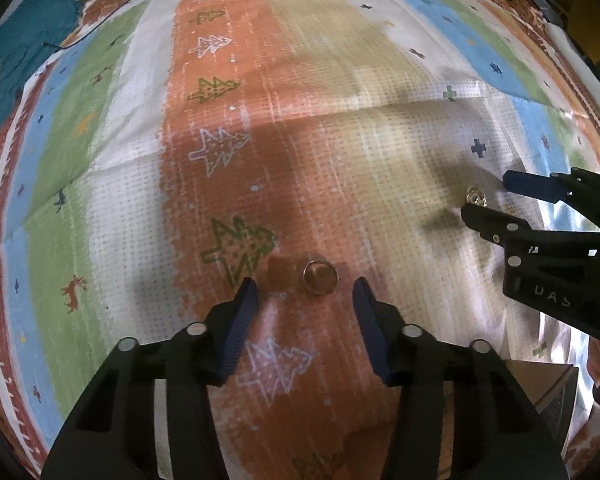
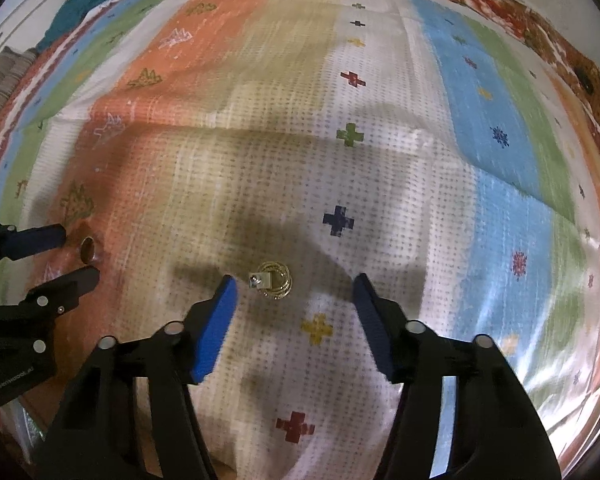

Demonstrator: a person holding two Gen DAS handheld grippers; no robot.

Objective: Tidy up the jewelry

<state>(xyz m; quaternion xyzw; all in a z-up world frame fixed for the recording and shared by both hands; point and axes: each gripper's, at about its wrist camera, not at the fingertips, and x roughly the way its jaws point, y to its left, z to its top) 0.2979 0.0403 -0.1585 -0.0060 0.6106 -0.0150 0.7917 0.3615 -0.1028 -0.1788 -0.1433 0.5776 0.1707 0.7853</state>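
While both jaws gape, ring [image 1: 320, 276], gold jewelry [image 2: 275, 280] lie on striped cloth [image 1: 120, 184].

Your left gripper [image 1: 304, 292] hangs over the cloth [image 1: 339, 140] with a ring [image 1: 320, 277] lying on the cloth between its fingertips, touching neither; to its right, your right gripper [image 2: 294, 286] hangs the same way, with a coiled piece of jewelry [image 2: 275, 280] on the cloth between its fingertips, nearer the left one; a cable [image 1: 112, 12] lies at the cloth's far left edge.
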